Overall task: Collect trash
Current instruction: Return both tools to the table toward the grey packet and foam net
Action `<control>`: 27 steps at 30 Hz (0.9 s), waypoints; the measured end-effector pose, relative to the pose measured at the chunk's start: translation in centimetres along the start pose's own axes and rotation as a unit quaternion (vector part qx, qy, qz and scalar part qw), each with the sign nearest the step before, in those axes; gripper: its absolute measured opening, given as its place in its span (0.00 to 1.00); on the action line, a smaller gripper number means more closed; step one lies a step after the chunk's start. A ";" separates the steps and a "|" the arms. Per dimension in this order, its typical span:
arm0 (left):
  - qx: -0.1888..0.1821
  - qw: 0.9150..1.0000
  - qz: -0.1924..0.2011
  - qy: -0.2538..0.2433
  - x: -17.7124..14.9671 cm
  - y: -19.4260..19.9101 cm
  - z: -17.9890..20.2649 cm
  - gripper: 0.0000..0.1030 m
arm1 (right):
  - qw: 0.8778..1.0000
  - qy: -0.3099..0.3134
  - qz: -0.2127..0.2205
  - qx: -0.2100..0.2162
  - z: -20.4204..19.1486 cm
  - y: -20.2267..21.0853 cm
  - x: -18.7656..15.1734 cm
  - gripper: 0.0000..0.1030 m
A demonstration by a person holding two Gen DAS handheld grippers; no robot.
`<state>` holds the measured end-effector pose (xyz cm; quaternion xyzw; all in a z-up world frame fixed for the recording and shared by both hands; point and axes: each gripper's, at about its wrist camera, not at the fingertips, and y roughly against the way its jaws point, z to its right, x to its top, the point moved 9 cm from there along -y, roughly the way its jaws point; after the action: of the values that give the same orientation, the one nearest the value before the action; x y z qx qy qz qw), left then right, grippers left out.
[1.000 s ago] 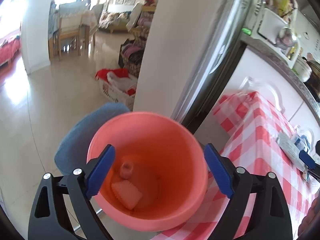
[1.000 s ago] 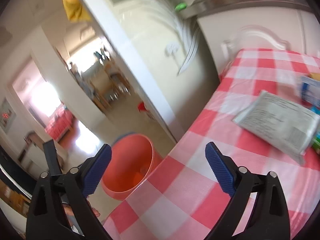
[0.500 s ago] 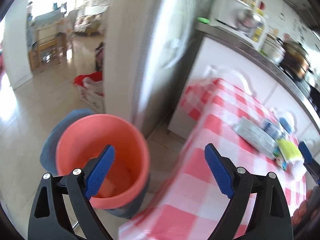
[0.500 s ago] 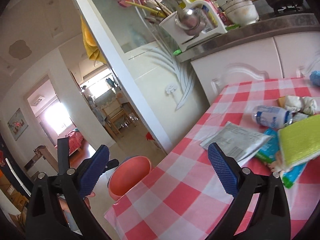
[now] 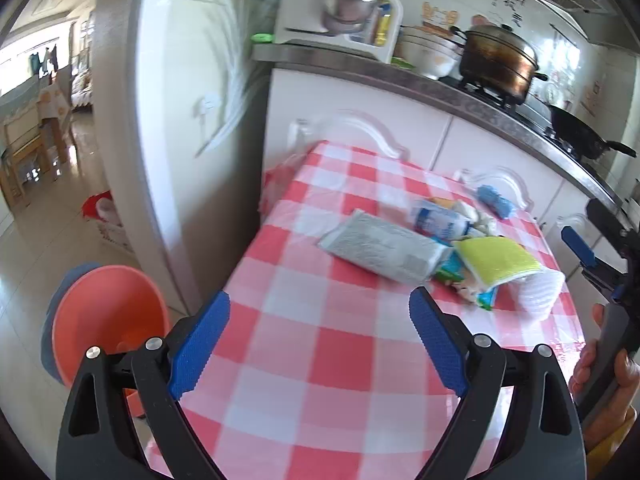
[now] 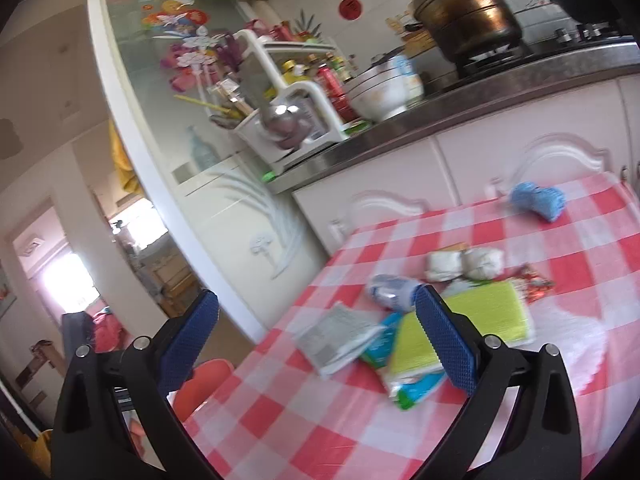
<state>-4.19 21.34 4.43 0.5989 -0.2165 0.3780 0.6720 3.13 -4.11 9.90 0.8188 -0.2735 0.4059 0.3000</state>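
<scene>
Rubbish remains heaped at right centre of the desk (image 5: 320,360); pink bin (image 5: 108,312) waits lower left; both hand-held grippers, left (image 5: 318,344) and right (image 6: 316,336), are spread, grasping nothing.

Colours on & around the kitchen table

Red-and-white checked plastic tablecloth (image 5: 320,344) showing w/ grey printed flat packet (image 5: 384,248), yellow-green rectangular sponge (image 5: 496,260), blue knitted cloth lump (image 6: 538,200); salmon-pink round plastic bucket (image 5: 108,316) glowing by the floor; both tools wearing blue textured pads (image 5: 200,340) on black frames.
</scene>
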 end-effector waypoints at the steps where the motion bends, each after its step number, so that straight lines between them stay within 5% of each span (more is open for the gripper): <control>1: -0.002 1.000 -0.001 -0.002 0.2 -0.2 0.5 0.88 | 1.000 -0.004 0.004 -0.007 0.8 0.4 0.3 0.96; 15: -0.053 0.998 -0.043 0.001 -0.3 -2.4 7.5 0.92 | 0.993 -0.096 0.043 -0.057 10.2 4.8 3.0 0.96; 27: -0.079 0.981 -0.118 0.131 -0.7 -8.5 9.6 0.92 | 0.975 -0.204 0.008 -0.091 18.4 5.8 0.7 0.96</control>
<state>3.41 11.86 0.25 0.5109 -0.0834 0.3527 0.7795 8.68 -21.30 3.03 0.8514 -0.3713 0.2064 0.3077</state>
